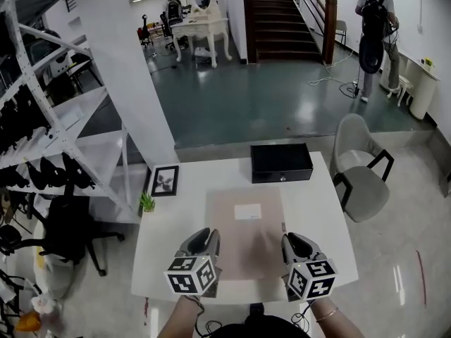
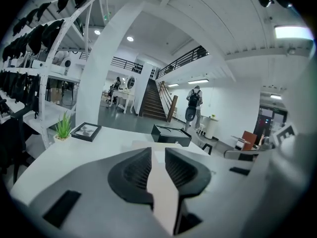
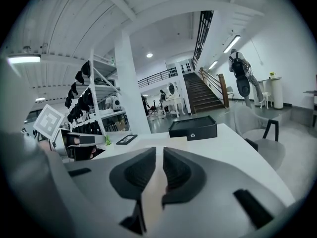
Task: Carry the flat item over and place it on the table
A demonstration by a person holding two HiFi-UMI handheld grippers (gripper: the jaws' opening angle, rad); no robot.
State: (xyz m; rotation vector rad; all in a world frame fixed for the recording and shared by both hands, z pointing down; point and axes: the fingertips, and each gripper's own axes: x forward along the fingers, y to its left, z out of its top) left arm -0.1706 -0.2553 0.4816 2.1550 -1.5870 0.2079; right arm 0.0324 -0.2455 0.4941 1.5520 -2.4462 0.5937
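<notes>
Nearest, the left gripper (image 1: 204,235) and the right gripper (image 1: 291,239) are each clamping a near corner of the flat beige board (image 1: 246,234), which is lying on the white table (image 1: 320,217) toward its near edge. A black box (image 1: 281,162) is sitting at the far edge.

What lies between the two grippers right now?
In the head view, the flat beige sheet spans that stretch; left gripper and right gripper each pinch its near edge.

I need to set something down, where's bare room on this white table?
Bare strip on the white table right of the beige flat sheet, nearer than the black box. Another left of the sheet, nearer than the small green plant and black picture frame. Centre is taken.
</notes>
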